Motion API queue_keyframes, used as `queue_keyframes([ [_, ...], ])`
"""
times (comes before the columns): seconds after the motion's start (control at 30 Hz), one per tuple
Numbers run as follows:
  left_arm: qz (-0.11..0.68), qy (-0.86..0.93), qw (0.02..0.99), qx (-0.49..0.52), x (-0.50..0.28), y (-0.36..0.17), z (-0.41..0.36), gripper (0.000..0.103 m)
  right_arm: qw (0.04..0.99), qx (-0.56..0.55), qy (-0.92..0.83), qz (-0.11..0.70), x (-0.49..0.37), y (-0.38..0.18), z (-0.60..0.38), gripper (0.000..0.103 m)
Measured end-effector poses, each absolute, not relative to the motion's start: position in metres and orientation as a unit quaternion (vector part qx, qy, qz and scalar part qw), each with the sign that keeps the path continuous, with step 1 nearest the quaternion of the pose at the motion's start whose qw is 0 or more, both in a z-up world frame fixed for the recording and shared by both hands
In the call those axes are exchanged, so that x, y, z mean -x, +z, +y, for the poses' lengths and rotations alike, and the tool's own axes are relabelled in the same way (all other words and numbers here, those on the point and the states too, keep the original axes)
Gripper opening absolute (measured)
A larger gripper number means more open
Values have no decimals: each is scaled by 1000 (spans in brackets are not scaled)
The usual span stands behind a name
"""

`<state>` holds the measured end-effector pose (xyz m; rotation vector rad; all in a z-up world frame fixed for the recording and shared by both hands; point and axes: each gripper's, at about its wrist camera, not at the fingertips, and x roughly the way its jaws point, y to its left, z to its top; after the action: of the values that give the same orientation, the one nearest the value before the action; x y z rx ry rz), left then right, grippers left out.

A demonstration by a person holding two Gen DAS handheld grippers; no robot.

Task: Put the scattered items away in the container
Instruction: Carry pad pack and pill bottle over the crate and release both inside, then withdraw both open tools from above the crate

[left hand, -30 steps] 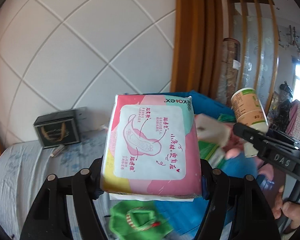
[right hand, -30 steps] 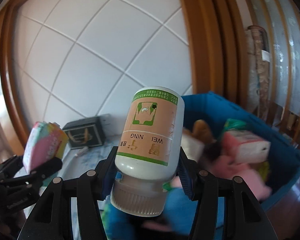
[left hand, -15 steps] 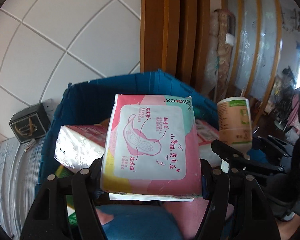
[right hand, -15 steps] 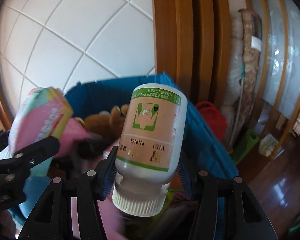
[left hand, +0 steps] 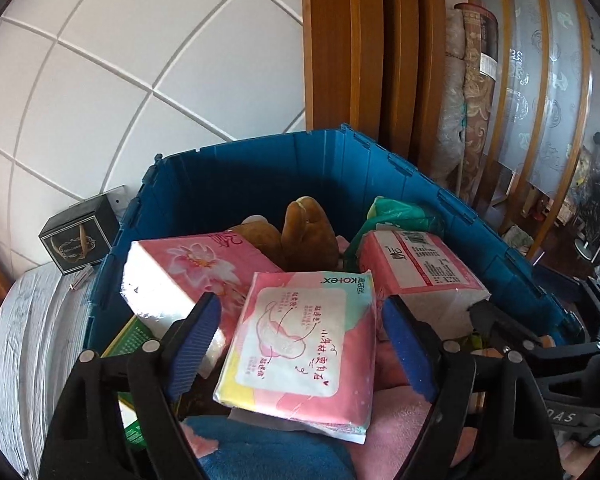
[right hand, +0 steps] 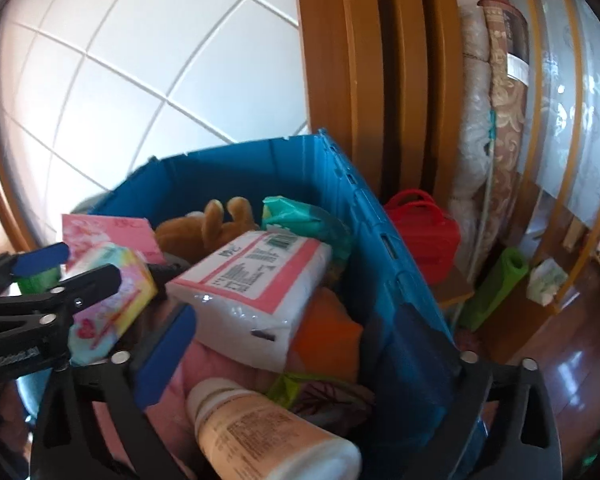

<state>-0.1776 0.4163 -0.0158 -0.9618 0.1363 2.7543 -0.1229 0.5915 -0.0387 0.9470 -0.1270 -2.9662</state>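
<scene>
Left gripper [left hand: 300, 320]: spread wide over the bin, blue pads clear of the pad packet [left hand: 300, 354] on both sides; nothing pinched
Pad packet: lower centre of the left view, lying loose and tilted on the pile inside the blue bin [left hand: 260, 160]; in the right view it shows at the left [right hand: 108, 300]
Handling: looks a soft, light, slick film pack; likely yields under squeeze; best taken across its flat faces
Right gripper [right hand: 292, 368]: spread; the white bottle [right hand: 268, 436] lies free on its side between the fingers, bottom centre, on the pink cloth [right hand: 216, 368]
Bottle handling: likely rigid, smooth, apt to roll; take it round the body
Around: two tissue packs [left hand: 180, 272] [left hand: 416, 268], brown plush toy [left hand: 300, 232], green pouch [left hand: 400, 216]; the heaped pile leaves little room
Outside: black box [left hand: 78, 240] at left; red basket [right hand: 424, 232] at right
</scene>
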Motion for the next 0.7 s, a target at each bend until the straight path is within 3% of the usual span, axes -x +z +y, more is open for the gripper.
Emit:
queue_keyframes([
  [0.23,32,947,102,303,154,-1,400,101,25,-300,-953,-40,106,-28,586,103],
  [0.7,10,959,94,268,70,19,328,101,10,-280,-960,-18,33,0,523,103],
])
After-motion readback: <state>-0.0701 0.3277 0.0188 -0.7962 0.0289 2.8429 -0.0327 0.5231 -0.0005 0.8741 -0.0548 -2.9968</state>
